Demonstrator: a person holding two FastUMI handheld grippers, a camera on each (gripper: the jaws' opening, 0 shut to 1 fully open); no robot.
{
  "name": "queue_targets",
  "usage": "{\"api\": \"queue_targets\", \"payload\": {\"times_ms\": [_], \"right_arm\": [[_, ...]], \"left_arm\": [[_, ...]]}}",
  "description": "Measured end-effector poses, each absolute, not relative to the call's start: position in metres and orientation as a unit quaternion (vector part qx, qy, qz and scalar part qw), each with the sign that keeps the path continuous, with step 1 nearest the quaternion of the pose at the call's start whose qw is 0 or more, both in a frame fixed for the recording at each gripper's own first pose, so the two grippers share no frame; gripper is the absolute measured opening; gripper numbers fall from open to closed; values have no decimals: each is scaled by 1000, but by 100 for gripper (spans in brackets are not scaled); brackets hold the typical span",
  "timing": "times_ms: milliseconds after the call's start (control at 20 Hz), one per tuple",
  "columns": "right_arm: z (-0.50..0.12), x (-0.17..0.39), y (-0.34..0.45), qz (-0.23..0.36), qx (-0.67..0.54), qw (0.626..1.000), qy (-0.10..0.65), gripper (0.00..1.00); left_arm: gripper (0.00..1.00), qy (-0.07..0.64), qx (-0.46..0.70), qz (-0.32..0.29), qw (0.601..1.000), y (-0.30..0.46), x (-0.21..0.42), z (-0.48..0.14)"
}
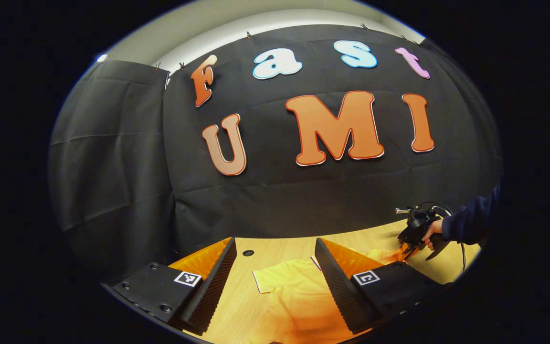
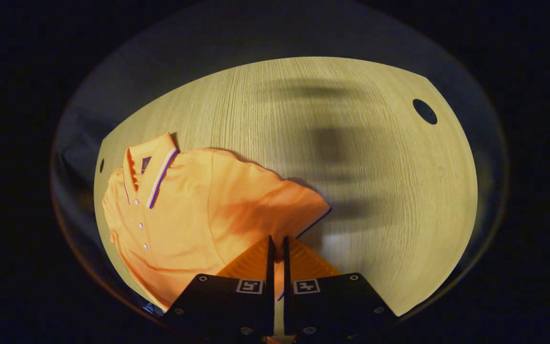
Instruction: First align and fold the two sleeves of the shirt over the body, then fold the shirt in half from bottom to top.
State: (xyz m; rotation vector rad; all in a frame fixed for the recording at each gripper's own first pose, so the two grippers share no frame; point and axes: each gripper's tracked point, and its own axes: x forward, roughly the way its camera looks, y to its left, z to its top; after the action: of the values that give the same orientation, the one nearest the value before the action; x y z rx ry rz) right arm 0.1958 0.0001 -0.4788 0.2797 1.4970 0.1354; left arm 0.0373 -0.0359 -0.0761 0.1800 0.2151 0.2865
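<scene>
Right hand-held gripper (image 2: pixel 277 246): fingers are sitting almost together with a thin slit between them, low over the table near the sleeve hem. A sliver of hem trim is showing in the slit, so I'm judging it's pinching the sleeve edge, but can't confirm both fingers are pressing on cloth.

Left hand-held gripper (image 1: pixel 275 267): fingers are spread wide, holding nothing, hovering above the shirt and looking toward the far wall. In the left gripper view the other hand-held gripper (image 1: pixel 411 241) is working far right at the fabric edge, a person's hand (image 1: pixel 433 231) in a dark sleeve gripping it.

Orange short-sleeved polo shirt with white-and-purple striped collar (image 2: pixel 184 215) is lying flat, front up, on the light wood-grain table (image 2: pixel 351 143). In the right gripper view it's taking up the left half, collar far left, one sleeve (image 2: pixel 280 205) fanning out toward the centre. Round cable hole (image 2: pixel 424 111) is sitting far right, well apart from the shirt.

Handling, as judgement:
- Light, soft knit, no stiffness; it's going to drape and drag, not hold shape.
- Not fragile; low slip on cloth, but a single layer can be sliding out of a shallow pinch.
- Best hold: sleeve hem at the trimmed cuff edge, where it's doubled and thicker.
- For the bottom-to-top fold: both bottom hem corners, one per hand-held gripper.
- Collar and button placket are the stiffest parts; avoid pulling there.
</scene>
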Motion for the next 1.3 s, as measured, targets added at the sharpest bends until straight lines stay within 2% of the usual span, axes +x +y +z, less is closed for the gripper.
{"api": "queue_targets", "payload": {"times_ms": [400,600,650,700,750,800,950,1000,1050,1100,1150,1200,1250,1300], "right_arm": [[-419,221,49,123,182,743,633,8],[-398,225,96,164,208,738,621,8],[-394,224,107,175,212,735,620,14],[-391,221,114,180,217,729,623,8],[-386,219,123,188,227,723,625,14],[-382,218,132,196,236,720,623,12],[-366,222,143,220,250,726,602,46],[-362,223,142,224,249,731,595,52],[-356,224,140,228,248,735,588,51],[-353,223,136,227,243,741,583,66],[-353,225,131,224,234,751,576,73],[-351,227,124,217,222,763,567,78],[-346,231,116,211,213,777,554,76],[-339,233,108,204,207,789,542,89]], "left_arm": [[99,111,91,152,978,-34,34,-78],[99,116,96,159,976,-34,32,-81],[99,117,98,161,975,-33,31,-82],[99,120,99,163,974,-32,30,-84],[100,123,102,165,973,-30,28,-86],[99,127,102,170,972,-27,27,-89],[99,135,84,173,972,-19,28,-97],[99,141,75,175,972,-15,31,-101],[99,151,68,178,970,-8,33,-109],[99,161,59,181,968,-2,36,-116],[100,173,50,183,966,7,42,-124],[99,184,42,186,964,16,47,-133],[99,195,34,185,963,23,51,-143],[99,208,29,185,960,31,55,-153]]}}
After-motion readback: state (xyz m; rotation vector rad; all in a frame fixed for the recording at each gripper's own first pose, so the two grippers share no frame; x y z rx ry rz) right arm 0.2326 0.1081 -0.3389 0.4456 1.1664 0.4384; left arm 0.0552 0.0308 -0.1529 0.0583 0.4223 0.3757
